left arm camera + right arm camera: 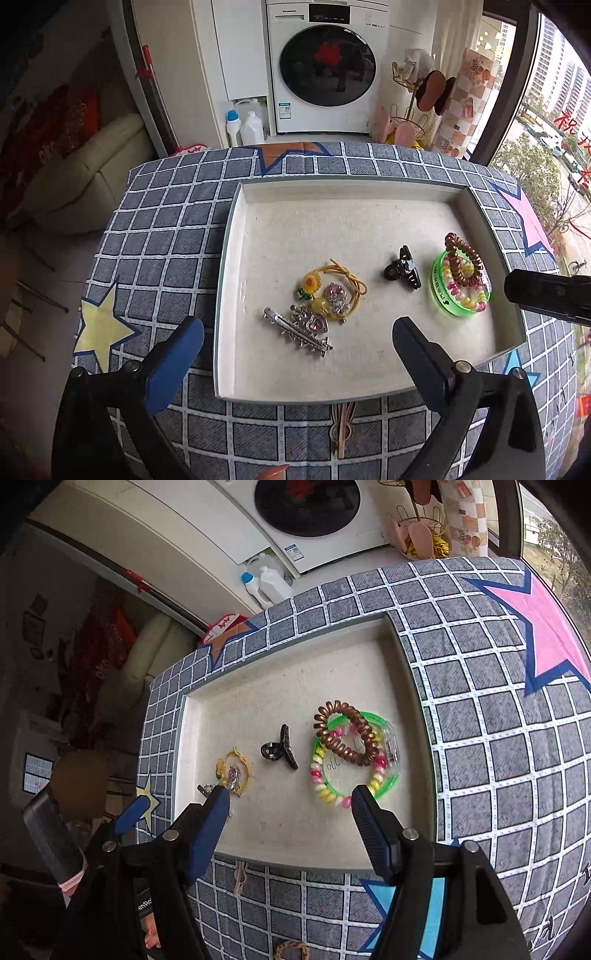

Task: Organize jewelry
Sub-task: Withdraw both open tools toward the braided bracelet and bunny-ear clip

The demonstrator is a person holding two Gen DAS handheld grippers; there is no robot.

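A shallow white tray (332, 210) (288, 664) lies on the checked cloth. In it are a silver clip (295, 332), a yellow hair tie with a sunflower and pink charm (332, 288) (234, 771), a black claw clip (402, 267) (279, 747), and a green bangle (443, 295) (384, 786) with a brown coil tie (466, 264) (343, 734) and a pastel coil tie (328, 794) on it. My left gripper (297, 334) is open above the tray's near left. My right gripper (290, 799) is open above the tray's near edge, empty.
A beige hair tie (341, 424) (240, 877) lies on the cloth just in front of the tray; a brown braided one (291, 950) lies nearer. A washing machine (325, 62), bottles (243, 125) and a rack stand beyond the table's far edge.
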